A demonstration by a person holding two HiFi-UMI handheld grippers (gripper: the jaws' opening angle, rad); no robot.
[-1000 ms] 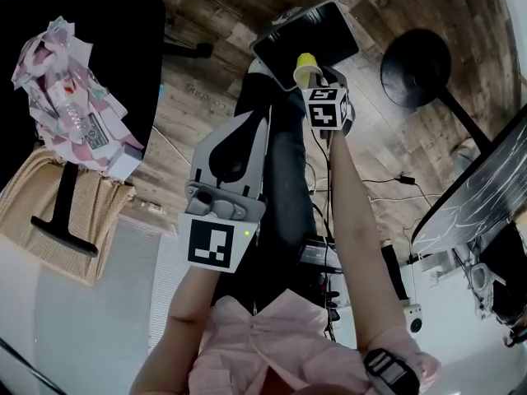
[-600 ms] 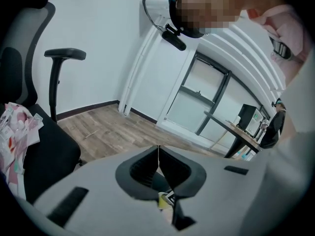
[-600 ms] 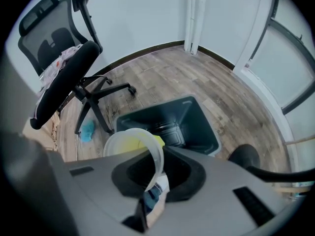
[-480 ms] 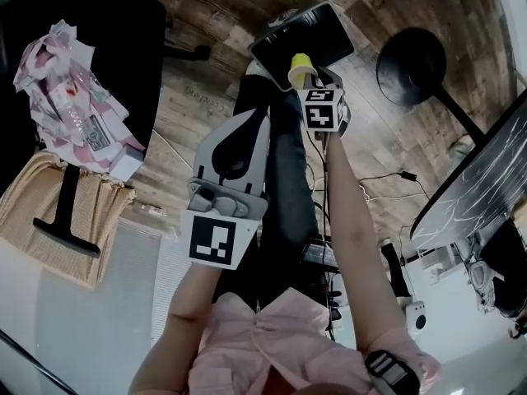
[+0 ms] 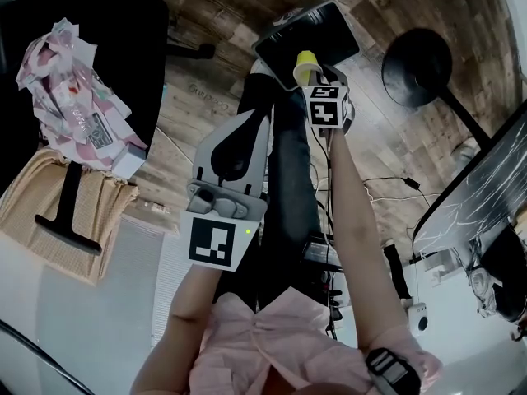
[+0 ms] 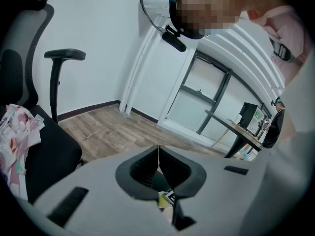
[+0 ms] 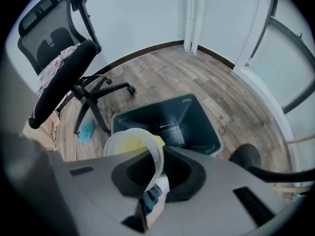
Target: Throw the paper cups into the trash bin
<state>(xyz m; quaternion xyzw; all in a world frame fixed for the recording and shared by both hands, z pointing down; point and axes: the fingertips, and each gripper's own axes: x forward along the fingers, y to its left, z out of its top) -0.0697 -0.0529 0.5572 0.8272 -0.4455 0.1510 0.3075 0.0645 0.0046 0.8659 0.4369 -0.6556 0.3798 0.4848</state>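
Jaws of the right gripper (image 7: 158, 154) are clamped on the rim of a yellow paper cup (image 7: 132, 142), which is held tilted over the near edge of an open, dark rectangular plastic trash bin (image 7: 194, 124) standing on the wood-plank floor (image 7: 162, 77). The left gripper (image 6: 158, 154) is clenched with nothing between its jaws, nearer the person's body and apart from the bin. A black office chair (image 7: 59, 82) carrying a crumpled pink-and-white bundle (image 5: 70, 97) stands off to the left.

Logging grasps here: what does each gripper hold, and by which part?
The right gripper pinches the yellow paper cup by its rim wall; the left gripper is shut on nothing.
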